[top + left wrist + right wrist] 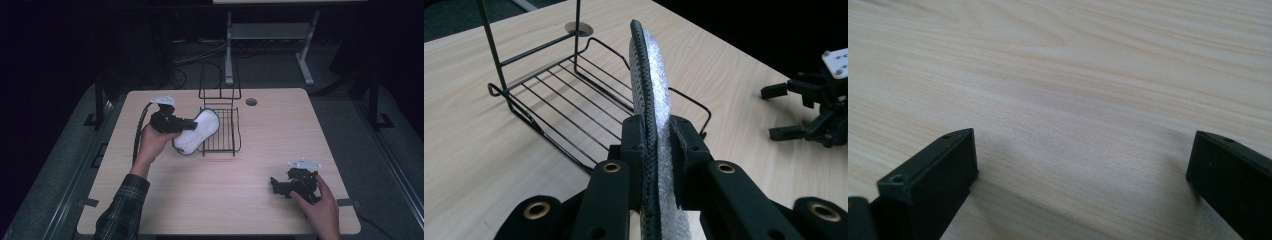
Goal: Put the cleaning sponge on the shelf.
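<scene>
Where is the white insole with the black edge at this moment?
In the high view, the insole is left of centre, clamped in the left gripper, its far end over the near-left part of the wire rack.

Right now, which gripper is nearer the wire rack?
Left. The left gripper, clamping the insole, sits at the wire rack's left edge; the right gripper rests apart, open, near the table's front right.

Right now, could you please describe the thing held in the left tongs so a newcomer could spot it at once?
On the light wooden table, look beside the black wire rack. The left tongs clamp a flat oval insole, white and fuzzy with a dark mesh edge, the table's one soft thing.
</scene>
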The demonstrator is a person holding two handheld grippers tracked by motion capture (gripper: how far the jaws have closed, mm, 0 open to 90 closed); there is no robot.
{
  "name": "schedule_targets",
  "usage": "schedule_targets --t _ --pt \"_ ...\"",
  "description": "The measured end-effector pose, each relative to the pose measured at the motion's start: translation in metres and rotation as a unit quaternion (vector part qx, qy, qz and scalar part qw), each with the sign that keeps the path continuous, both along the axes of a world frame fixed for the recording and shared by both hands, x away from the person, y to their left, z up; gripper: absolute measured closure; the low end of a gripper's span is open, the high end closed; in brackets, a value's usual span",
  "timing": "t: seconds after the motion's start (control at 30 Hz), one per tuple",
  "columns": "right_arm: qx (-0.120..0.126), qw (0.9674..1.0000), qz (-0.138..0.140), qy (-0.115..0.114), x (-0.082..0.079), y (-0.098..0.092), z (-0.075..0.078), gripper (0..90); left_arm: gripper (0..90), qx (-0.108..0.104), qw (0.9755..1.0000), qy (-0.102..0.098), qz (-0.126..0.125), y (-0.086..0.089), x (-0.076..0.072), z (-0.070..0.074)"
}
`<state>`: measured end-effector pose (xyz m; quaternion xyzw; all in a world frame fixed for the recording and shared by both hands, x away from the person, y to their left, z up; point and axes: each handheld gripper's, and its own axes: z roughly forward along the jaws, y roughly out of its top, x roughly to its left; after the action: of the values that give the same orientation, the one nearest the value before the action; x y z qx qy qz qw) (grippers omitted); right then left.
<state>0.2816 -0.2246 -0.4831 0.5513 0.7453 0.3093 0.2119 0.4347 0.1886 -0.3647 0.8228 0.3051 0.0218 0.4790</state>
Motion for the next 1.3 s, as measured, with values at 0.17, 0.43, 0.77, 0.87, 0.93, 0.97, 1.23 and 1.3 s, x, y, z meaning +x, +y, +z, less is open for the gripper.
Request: schedule_targets --t 0.17,0.43,0.77,0.87,0.93,0.97,1.23,1.3 --pt "0.000 1.0000 0.000 0.000 0.000 0.000 0.000 0.0 77.8 0.001 1.0000 0.002 -0.002 -0.006 0.009 -0.002" --pt "0.000 1.0000 0.000 0.000 0.000 0.000 0.000 0.0 77.7 -0.006 0.9999 0.009 -0.003 -0.022 0.021 -0.009" --pt "0.000 1.0000 0.000 -0.001 0.000 0.000 0.000 0.0 77.7 -0.018 0.9996 0.019 -0.001 -0.033 0.034 -0.022" --pt "0.000 1.0000 0.000 -0.001 0.000 0.000 0.000 0.0 77.6 -0.011 0.9998 0.018 -0.003 -0.040 0.037 -0.022" --pt "0.000 1.0000 0.000 -0.001 0.000 0.000 0.000 0.0 77.6 -0.008 0.9998 0.018 -0.005 -0.045 0.040 -0.022" --pt "0.000 1.0000 0.000 -0.001 0.000 0.000 0.000 0.0 77.5 -0.008 0.9999 0.014 -0.004 -0.047 0.041 -0.022" --pt "0.000 1.0000 0.000 -0.001 0.000 0.000 0.000 0.0 76.8 0.010 0.9997 0.020 -0.006 -0.056 0.050 -0.031" --pt "0.000 1.0000 0.000 0.000 0.000 0.000 0.000 0.0 75.4 0.012 0.9998 0.016 0.000 -0.057 0.052 -0.033"
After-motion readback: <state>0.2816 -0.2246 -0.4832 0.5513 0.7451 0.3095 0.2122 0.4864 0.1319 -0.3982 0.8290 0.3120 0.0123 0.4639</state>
